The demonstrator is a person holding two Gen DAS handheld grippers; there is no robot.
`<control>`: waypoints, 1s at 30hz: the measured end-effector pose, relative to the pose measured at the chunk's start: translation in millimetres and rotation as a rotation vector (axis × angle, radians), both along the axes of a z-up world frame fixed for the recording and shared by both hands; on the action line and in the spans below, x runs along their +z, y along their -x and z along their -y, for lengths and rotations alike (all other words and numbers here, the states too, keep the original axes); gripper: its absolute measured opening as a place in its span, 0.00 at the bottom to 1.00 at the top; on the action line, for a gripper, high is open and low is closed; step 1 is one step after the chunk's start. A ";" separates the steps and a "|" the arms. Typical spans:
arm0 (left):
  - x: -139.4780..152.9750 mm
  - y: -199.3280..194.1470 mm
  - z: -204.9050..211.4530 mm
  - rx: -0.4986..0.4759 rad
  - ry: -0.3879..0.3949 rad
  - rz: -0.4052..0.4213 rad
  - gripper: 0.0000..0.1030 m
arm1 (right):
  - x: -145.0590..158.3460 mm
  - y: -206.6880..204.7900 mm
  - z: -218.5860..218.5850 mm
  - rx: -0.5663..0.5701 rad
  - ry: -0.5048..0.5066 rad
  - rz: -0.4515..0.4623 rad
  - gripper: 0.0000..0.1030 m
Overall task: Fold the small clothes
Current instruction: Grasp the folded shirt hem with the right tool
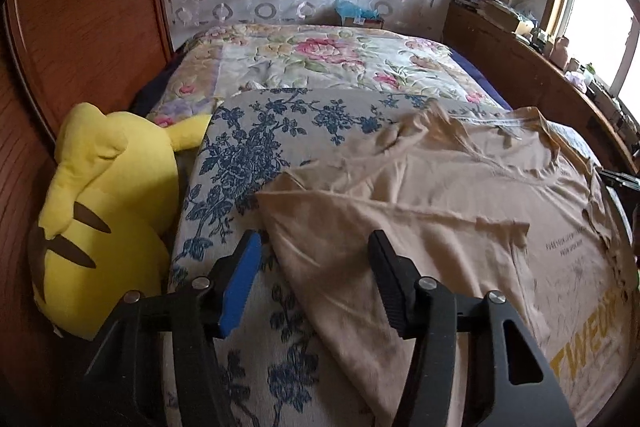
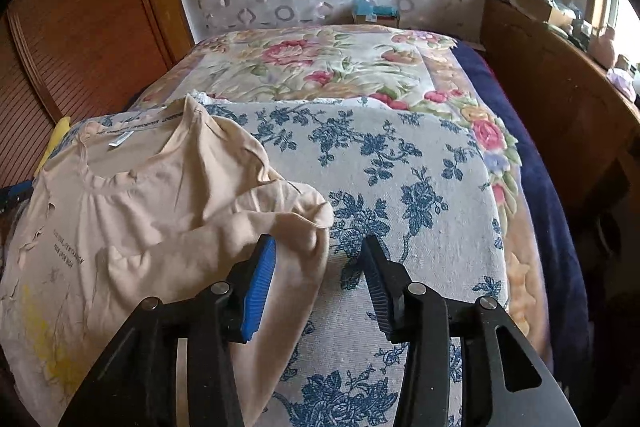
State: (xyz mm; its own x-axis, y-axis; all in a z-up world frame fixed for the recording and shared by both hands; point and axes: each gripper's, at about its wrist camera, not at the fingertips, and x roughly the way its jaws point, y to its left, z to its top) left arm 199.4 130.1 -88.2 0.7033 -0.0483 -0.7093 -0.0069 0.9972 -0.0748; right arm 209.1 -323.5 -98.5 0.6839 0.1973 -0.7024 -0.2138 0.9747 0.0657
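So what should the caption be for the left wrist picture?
Open left gripper above a beige shirt beside a yellow plush toy.

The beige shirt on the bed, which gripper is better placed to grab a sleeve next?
Probably the left gripper: the beige shirt already lies between its open jaws. The right gripper straddles only the sleeve's edge.

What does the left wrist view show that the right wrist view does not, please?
Only the left wrist view shows the whole yellow plush toy beside the bed, the bright window, and yellow lettering on the shirt. Only the right wrist view shows the shirt's neck label and the dark blue blanket. Both show the beige T-shirt on the blue-flowered cloth, with open jaws.
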 end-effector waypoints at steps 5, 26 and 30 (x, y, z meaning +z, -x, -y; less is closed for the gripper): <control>-1.0 -9.7 -2.2 0.006 -0.009 -0.021 0.53 | 0.8 -2.0 -4.1 -0.004 0.009 0.005 0.45; -3.3 -26.2 -3.1 -0.002 -0.043 -0.024 0.50 | 1.8 -5.6 -33.3 0.080 0.061 -0.016 0.49; -2.0 -24.7 -0.7 -0.027 -0.039 -0.021 0.30 | 3.8 -9.3 -37.9 0.086 0.082 -0.015 0.20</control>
State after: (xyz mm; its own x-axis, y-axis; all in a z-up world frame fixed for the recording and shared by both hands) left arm 224.1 130.8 -90.2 0.6872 -0.0394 -0.7254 0.0190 0.9992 -0.0363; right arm 218.4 -285.6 -94.7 0.6561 0.1962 -0.7288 -0.2966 0.9549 -0.0099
